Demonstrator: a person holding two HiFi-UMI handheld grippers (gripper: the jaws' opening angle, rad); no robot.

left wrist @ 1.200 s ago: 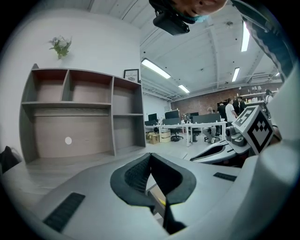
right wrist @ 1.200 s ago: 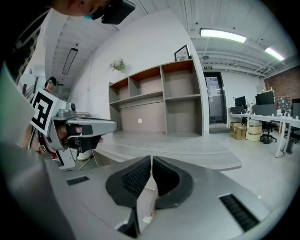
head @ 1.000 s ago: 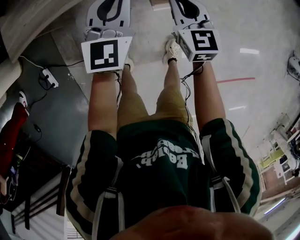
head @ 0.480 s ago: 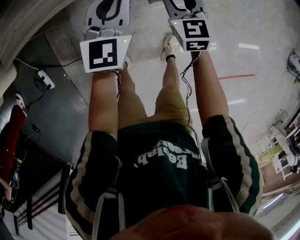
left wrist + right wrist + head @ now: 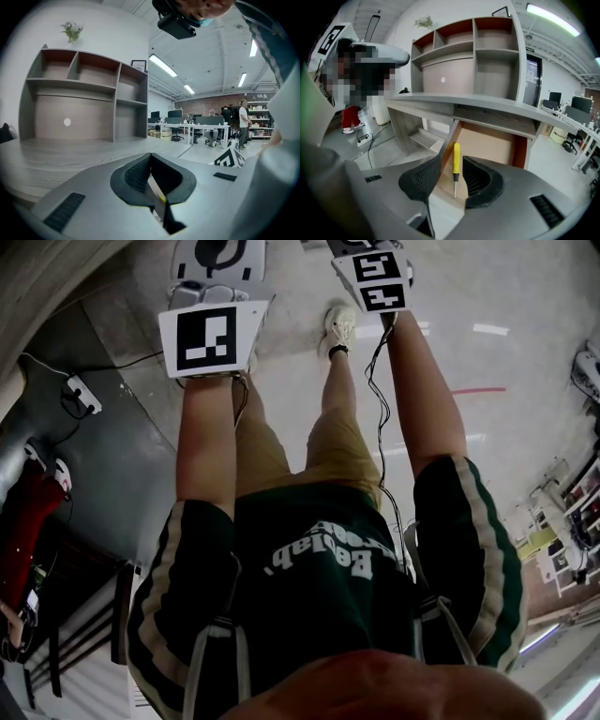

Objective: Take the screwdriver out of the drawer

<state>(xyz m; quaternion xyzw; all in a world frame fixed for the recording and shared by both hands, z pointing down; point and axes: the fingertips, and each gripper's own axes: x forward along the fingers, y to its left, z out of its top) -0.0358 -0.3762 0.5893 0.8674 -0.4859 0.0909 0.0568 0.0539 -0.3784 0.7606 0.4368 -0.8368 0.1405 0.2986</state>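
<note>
A screwdriver [image 5: 456,164] with a yellow handle lies in the open wooden drawer [image 5: 497,145] under the desk top, its metal tip towards me. My right gripper [image 5: 452,172] hangs above and short of the drawer. It is open, and the screwdriver shows through the gap, untouched. My left gripper [image 5: 150,157] is shut with nothing in it and points level across the desk top. In the head view only the two marker cubes show clearly, the left [image 5: 211,338] and the right [image 5: 375,279], above the person's legs.
A grey shelf unit [image 5: 478,51] stands on the desk above the drawer. A power strip [image 5: 75,395] with its cable lies on the floor at the left, near a red object [image 5: 28,512]. Office desks [image 5: 197,126] and a standing person [image 5: 243,122] are far off.
In the head view both marker cubes have slid towards the top edge. The right one has moved farther and looks smaller.
</note>
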